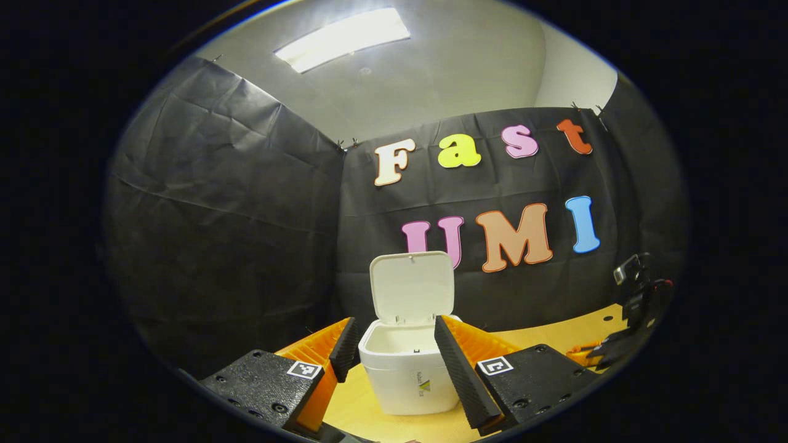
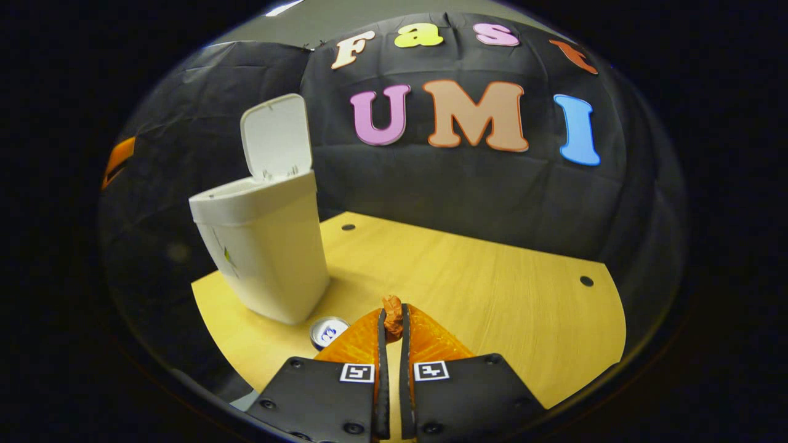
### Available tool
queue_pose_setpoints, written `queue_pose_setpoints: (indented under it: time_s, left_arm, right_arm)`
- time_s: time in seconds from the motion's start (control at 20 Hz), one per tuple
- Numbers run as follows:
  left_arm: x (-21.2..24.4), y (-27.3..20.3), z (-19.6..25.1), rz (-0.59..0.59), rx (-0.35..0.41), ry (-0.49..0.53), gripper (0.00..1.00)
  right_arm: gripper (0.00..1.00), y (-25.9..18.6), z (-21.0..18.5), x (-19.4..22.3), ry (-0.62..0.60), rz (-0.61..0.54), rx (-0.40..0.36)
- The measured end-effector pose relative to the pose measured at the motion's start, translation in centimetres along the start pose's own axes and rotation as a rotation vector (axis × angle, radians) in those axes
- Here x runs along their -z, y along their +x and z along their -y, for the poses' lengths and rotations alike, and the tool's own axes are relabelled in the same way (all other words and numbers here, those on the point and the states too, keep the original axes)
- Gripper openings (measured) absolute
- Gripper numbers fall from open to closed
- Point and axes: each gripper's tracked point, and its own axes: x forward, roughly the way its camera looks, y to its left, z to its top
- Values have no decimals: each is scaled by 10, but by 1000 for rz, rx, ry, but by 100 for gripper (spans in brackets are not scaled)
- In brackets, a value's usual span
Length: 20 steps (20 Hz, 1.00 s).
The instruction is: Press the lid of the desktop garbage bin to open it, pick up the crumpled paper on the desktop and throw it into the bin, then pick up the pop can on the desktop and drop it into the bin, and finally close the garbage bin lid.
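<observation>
Pinched between my right gripper's (image 2: 392, 323) nearly closed fingers is the crumpled paper (image 2: 392, 315), a small brownish wad held at the tips above the wooden table (image 2: 492, 271). Just left of those fingers the pop can (image 2: 329, 332) stands on the table, its top facing up, close beside the foot of the white bin (image 2: 271, 246). That bin's lid (image 2: 276, 136) stands upright, swung fully open. From my left gripper (image 1: 394, 344) I look straight at the bin (image 1: 406, 369); its fingers are spread wide and hold nothing, one either side of the open mouth. At the far right edge I see the other gripper (image 1: 634, 307), dark and blurred.
</observation>
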Motion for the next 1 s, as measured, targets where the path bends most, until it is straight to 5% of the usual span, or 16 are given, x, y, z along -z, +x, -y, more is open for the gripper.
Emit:
queue_pose_setpoints:
  time_s: [0.4,0.85,0.9,1.0]
  left_arm:
    - [33,-5,-55,-71,-79,0,76]
    - [66,-16,-110,-143,-151,7,77]
    - [67,-16,-114,-146,-157,5,77]
    - [68,-19,-119,-145,-162,5,77]
  right_arm:
    - [8,22,-101,-134,-26,222,-150]
    - [8,92,-210,-165,-91,231,-239]
    - [13,97,-215,-165,-95,232,-232]
    - [50,102,-222,-167,-95,244,-238]
